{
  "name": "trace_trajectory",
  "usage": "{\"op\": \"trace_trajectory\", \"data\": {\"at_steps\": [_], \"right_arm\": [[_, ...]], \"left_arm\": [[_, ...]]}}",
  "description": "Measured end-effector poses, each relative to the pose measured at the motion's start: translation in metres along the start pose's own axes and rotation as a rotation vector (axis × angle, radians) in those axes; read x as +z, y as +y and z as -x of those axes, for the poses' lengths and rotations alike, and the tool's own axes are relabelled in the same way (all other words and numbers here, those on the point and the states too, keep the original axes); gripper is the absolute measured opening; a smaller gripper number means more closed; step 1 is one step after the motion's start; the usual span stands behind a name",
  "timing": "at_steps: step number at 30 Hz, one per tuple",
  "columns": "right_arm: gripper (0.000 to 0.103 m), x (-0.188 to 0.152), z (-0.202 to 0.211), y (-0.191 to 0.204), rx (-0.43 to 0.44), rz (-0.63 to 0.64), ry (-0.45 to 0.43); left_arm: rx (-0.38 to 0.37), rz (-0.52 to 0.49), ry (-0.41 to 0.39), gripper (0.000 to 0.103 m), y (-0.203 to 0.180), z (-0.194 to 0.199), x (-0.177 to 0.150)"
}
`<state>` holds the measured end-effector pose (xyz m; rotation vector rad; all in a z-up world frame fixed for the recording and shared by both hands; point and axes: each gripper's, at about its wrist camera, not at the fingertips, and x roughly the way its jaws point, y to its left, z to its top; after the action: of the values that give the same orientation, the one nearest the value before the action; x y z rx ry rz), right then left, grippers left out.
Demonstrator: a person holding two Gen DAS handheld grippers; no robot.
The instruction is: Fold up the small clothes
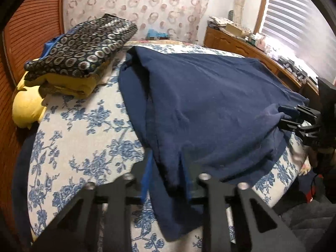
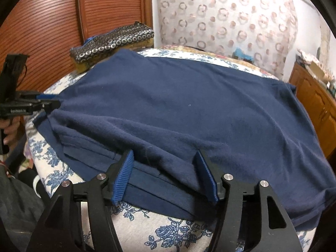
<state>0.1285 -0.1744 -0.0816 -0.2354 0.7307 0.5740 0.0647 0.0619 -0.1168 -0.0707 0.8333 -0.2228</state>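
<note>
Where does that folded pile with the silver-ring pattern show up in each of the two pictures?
Left wrist view: the ring-patterned pile sits upper left, on yellow cloth.
Right wrist view: the pile is upper left of centre, behind the navy garment's far corner.
Shared landmark: the reddish slatted wooden panel beside it.

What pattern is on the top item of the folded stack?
Silver rings on dark fabric, clearest in the left wrist view.

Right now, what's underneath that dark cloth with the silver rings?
The ring-patterned cloth lies atop folded yellow garments, on the floral bedspread. How many pieces are stacked beneath stays hidden.
</note>
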Motion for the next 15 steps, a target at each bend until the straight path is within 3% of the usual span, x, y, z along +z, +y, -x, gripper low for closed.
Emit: {"op": "trace_trajectory", "data": {"at_steps": [3, 8, 15], "right_arm": [[0.064, -0.001, 0.001, 0.001, -0.008, 0.008, -0.003], [0.064, 0.000, 0.002, 0.001, -0.020, 0.009, 0.000], [0.064, -0.004, 0.032, -0.023, -0.028, -0.041, -0.044]], "left_arm": [[-0.027, 0.004, 0.002, 0.005, -0.002, 0.001, 0.004], [-0.123, -0.017, -0.056, 0.005, -0.020, 0.019, 0.028], [-0.236, -0.134, -0.109, 0.005, -0.076, 0.020, 0.088]]}}
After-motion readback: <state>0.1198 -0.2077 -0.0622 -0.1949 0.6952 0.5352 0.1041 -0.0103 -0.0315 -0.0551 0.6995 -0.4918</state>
